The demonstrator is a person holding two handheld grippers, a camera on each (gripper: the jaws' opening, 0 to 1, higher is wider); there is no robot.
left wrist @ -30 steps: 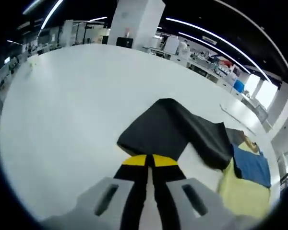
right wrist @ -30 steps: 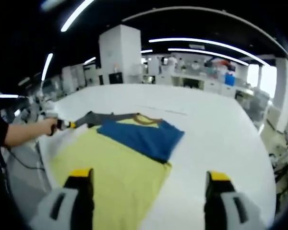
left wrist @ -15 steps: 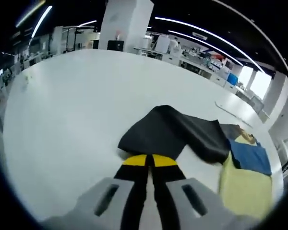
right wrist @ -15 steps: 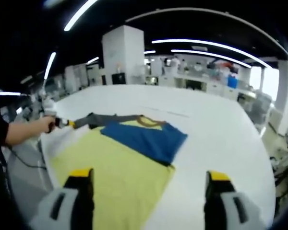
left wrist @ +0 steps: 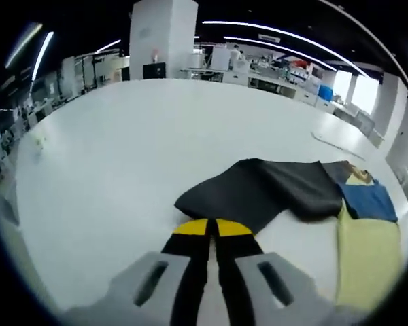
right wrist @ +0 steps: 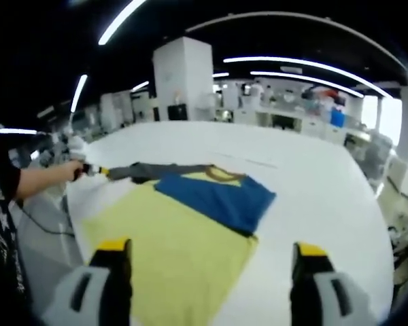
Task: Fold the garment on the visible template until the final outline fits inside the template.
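Left gripper (left wrist: 211, 227) is clamped on the dark sleeve's (left wrist: 265, 193) cuff, pulled out sideways from the shirt (right wrist: 177, 238) on the white table (left wrist: 109, 149). Right gripper (right wrist: 209, 255) hangs w/ jaws wide apart, nothing in it, over the yellow hem. Blue sleeve (right wrist: 217, 197) already lies folded across the chest. IMO carry the dark one low & flat over the body, no bunching.

I see a garment (right wrist: 183, 238) of pale yellow with a blue folded sleeve and one dark grey sleeve (left wrist: 272, 190), on a white worktop (left wrist: 122, 149).
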